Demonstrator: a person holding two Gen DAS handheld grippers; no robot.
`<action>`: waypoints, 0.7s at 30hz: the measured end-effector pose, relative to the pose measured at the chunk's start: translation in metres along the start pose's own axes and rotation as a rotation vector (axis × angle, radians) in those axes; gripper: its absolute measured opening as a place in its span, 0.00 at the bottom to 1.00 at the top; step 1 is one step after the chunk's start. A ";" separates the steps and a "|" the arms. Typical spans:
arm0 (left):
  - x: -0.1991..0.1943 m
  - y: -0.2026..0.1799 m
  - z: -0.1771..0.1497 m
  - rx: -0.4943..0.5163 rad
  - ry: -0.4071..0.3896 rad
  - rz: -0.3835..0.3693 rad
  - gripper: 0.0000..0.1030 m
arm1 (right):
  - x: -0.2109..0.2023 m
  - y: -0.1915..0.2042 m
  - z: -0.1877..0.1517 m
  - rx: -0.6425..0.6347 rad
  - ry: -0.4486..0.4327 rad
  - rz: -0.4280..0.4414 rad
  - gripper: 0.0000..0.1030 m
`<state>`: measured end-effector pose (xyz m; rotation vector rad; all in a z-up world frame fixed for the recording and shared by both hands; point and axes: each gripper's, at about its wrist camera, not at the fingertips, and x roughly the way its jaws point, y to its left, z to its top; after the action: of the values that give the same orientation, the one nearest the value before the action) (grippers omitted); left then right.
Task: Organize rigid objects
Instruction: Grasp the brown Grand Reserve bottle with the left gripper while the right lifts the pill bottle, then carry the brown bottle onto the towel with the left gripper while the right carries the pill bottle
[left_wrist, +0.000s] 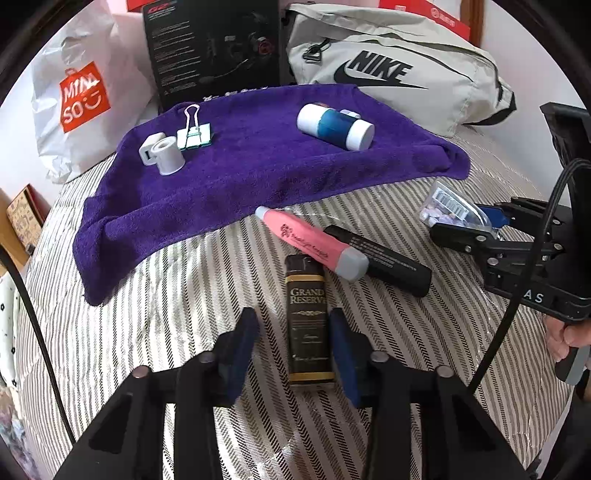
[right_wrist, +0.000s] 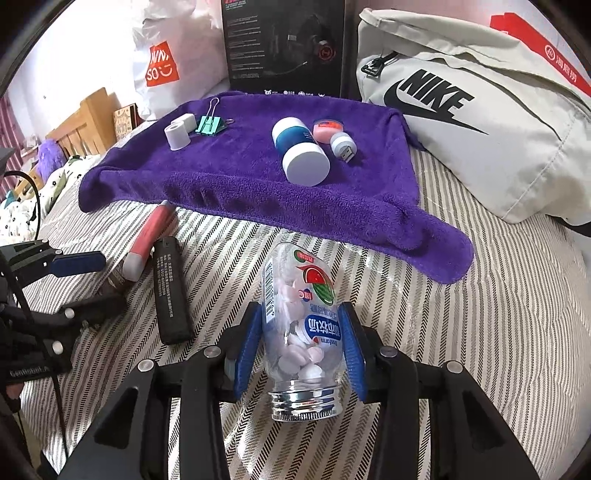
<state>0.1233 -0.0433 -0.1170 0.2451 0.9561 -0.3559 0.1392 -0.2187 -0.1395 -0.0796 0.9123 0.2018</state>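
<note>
A black "Grand Reserve" box (left_wrist: 308, 321) lies on the striped bed cover between the fingers of my left gripper (left_wrist: 292, 314). Its right pad is at the box's side, while a gap shows at the left pad. My right gripper (right_wrist: 301, 308) is shut on a clear candy bottle (right_wrist: 299, 317), metal cap towards the camera. The same bottle (left_wrist: 454, 210) shows at the right of the left wrist view. A pink highlighter (left_wrist: 310, 243) and a black stick (left_wrist: 380, 262) lie between the grippers. A purple towel (left_wrist: 258, 166) carries a white spool (left_wrist: 168, 155), a green binder clip (left_wrist: 194, 136) and a blue-and-white cylinder (left_wrist: 334, 125).
Also on the towel are a pink jar (right_wrist: 327, 129) and a small USB light (right_wrist: 341, 144). Behind the towel stand a Nike bag (right_wrist: 461, 122), a black headset box (right_wrist: 284, 44) and a white Miniso bag (left_wrist: 77, 96). A wooden headboard (right_wrist: 85, 129) is at the far left.
</note>
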 end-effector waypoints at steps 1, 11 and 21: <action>0.000 -0.001 0.000 0.005 -0.006 0.000 0.31 | 0.000 0.001 -0.001 -0.002 -0.005 -0.006 0.41; -0.003 -0.005 -0.008 -0.008 -0.082 0.006 0.22 | -0.001 0.001 -0.006 0.011 -0.055 -0.019 0.42; -0.004 -0.003 -0.013 -0.034 -0.110 -0.003 0.22 | -0.001 0.001 -0.006 0.008 -0.056 -0.021 0.42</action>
<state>0.1101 -0.0407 -0.1206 0.1912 0.8534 -0.3522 0.1340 -0.2185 -0.1427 -0.0758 0.8564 0.1805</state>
